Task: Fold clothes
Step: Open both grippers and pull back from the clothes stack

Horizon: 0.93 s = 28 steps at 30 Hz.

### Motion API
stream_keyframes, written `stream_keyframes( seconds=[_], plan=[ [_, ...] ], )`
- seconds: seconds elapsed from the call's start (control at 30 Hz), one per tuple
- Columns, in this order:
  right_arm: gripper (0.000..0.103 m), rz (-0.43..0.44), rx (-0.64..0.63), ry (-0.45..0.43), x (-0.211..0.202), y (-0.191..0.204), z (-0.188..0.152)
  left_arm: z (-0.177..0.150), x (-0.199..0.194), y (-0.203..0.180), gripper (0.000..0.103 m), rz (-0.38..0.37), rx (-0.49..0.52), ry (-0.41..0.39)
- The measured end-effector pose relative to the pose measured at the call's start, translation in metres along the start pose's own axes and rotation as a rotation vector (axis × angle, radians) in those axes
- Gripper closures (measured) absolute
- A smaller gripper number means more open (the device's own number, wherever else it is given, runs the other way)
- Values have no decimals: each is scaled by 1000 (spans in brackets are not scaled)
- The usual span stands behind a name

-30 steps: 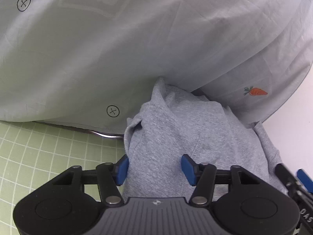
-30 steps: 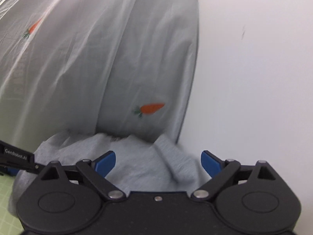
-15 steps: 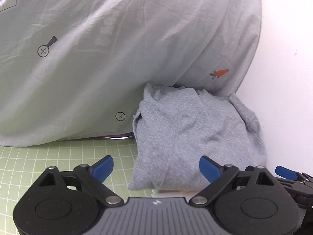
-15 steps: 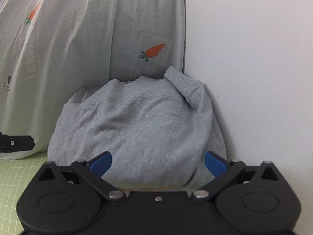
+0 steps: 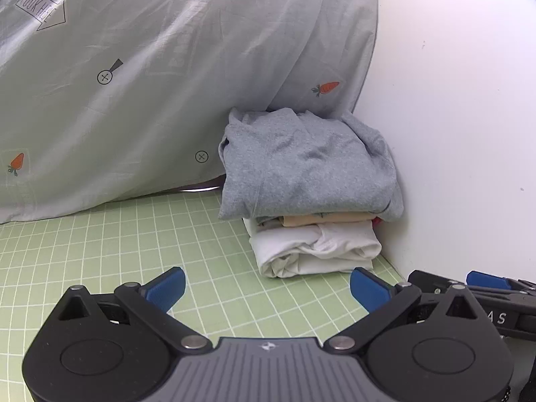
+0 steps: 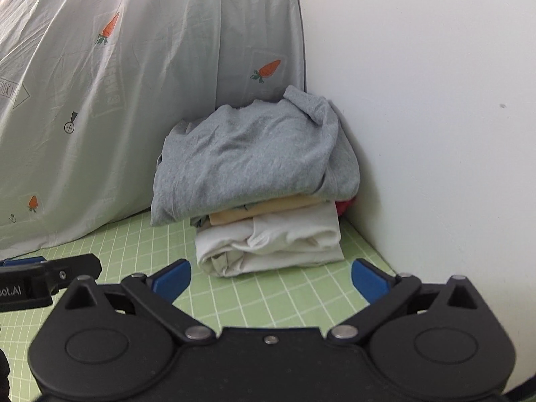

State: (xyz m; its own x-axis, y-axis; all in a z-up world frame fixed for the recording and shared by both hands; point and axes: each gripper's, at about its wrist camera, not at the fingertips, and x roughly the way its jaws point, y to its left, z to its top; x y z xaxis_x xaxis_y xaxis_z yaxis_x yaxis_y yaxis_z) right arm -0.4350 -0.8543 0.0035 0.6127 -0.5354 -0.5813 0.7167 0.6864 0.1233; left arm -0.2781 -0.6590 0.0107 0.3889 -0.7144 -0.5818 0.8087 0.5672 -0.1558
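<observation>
Grey garment folded and stacked — both our claws empty.

The grey garment (image 5: 308, 164) tops the pile of folded clothes (image 6: 268, 234) in the corner; our left claw (image 5: 266, 284) and right claw (image 6: 269, 279) hang wide open, apart from it — no unfolded clothing visible.

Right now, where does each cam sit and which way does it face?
Left wrist: on the left gripper, low over the green grid mat, facing the clothes stack; own open fingers show, right gripper at right edge.
Right wrist: on the right gripper, same heading; own open fingers show, left gripper at left edge.
Shared: grey garment atop stack, carrot-print sheet, white wall.
</observation>
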Motion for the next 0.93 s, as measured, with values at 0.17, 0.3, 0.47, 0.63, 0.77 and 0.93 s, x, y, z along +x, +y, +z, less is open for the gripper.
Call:
stream_keyframes(
  seconds=[0.17,0.3,0.47,0.63,0.77,0.93],
  plan=[
    [0,-25,-29,31,-23,10,-27,-23,-20,-2,0,-24,18,21],
    [0,-34,-35,53,-35,12,-39,-36,-30,-4,0,-36,11,34],
    [0,-58,-43,52,-43,10,-44,-43,-36,-4,0,-31,18,29],
    [0,-71,-36,41,-47,7,-44,-42,-39,-3,0,-25,13,15],
    [0,-75,-30,39,-49,7,-44,-42,-40,-1,0,-35,13,13],
    [0,-79,-26,30,-50,8,-43,-42,-42,-1,0,-45,24,9]
  ],
)
